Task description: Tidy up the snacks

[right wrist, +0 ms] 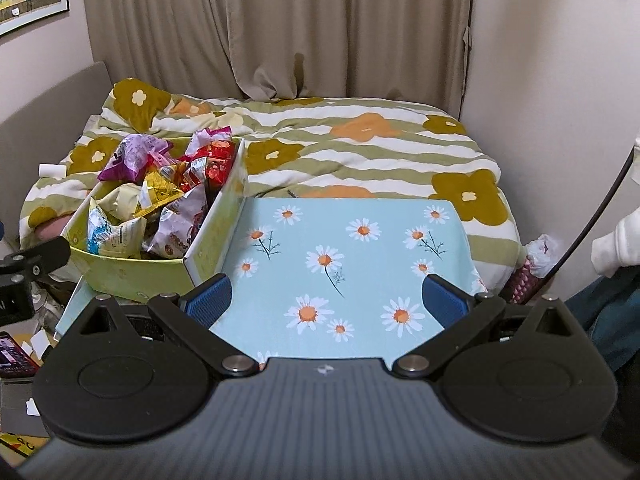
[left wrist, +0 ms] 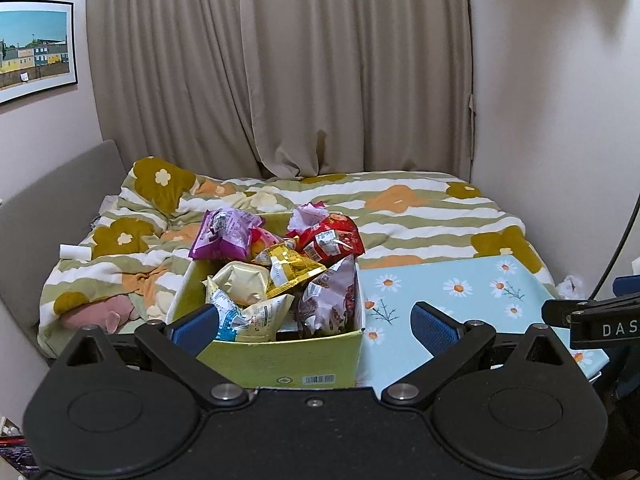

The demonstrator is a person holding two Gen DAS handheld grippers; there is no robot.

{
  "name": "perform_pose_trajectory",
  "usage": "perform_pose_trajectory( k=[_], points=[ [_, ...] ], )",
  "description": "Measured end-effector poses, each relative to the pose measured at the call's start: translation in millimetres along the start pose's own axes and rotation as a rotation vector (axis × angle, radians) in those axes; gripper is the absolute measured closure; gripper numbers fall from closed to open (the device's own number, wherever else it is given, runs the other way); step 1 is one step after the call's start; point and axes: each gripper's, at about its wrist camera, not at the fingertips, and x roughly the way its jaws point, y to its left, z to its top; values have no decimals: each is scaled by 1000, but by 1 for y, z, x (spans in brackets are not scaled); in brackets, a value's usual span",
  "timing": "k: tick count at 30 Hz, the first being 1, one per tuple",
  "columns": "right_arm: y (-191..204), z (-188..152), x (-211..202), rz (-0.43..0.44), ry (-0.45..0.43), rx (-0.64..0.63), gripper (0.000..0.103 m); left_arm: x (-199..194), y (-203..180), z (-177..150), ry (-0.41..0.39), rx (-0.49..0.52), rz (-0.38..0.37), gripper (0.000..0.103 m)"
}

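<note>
At the left of the daisy-print table top stands the green cardboard box, and all the snack packets I can see are piled loose inside it: a purple packet at the far left, a blue-and-white packet at the near left, a yellow foil packet in the middle, a red packet at the far right and a mauve packet against the right wall. The rest of the table top carries no packet. This fits either a heap waiting to be sorted out onto the table or snacks already gathered into the box; I cannot tell which, so I give handling guidance only. My left gripper is released, its jaws spread wide with nothing between them; the left blue pad sits against the box's near left corner. My right gripper is likewise released and bare, held over the near edge of the table top. Any packet is crinkly and air-filled, so I judge that a grip on a sealed edge, with light closure, avoids crushing the contents. The box looks light; a steadying pad would keep it from sliding.
</note>
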Motion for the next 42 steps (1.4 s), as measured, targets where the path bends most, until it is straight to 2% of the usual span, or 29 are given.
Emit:
perform_pose_trajectory(
  k=[42],
  points=[
    [-3,-3,6,-12,17,25,0,3,-2,1,17,-17,0,0]
  ],
)
